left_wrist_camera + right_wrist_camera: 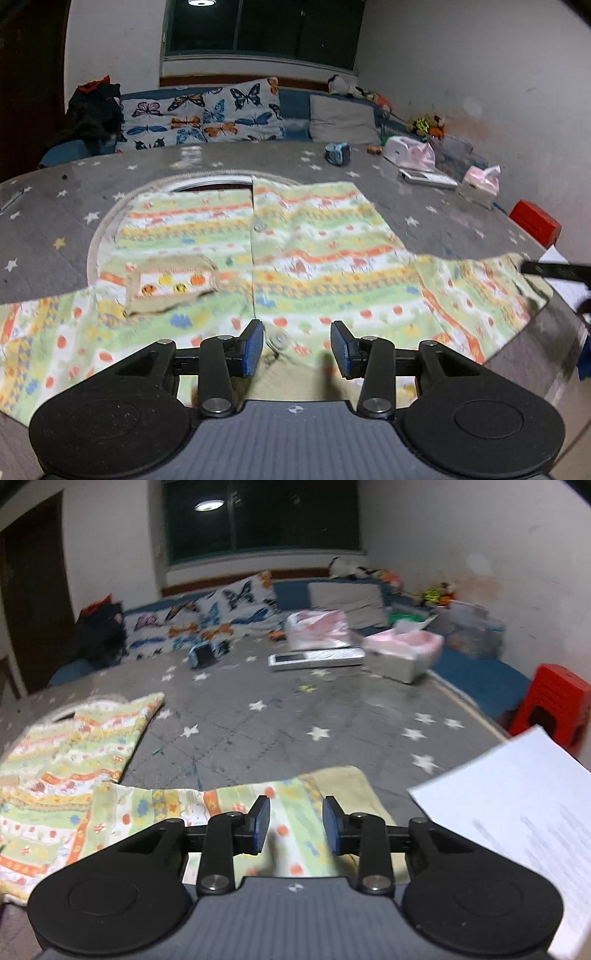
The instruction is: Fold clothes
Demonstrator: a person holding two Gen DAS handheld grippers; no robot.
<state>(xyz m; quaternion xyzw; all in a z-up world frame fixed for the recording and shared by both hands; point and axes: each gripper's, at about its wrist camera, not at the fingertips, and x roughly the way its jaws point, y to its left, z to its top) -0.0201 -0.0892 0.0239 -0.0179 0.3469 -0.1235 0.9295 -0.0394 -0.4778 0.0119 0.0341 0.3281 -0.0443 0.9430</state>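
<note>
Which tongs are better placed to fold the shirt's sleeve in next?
Probably the right tongs: they sit open over the sleeve of the patterned shirt. The left tongs hover open at the collar, mid-shirt.

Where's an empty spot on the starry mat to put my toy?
The starry mat is bare between the striped shirt and the white paper. It is crowded farther back, around the remote and pink tissue box.

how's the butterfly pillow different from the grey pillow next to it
The butterfly pillow is white with colourful butterflies; the grey pillow is plain. The butterfly pillow looks wider and sits left of the grey pillow. Both lean against the headboard under the window.
</note>
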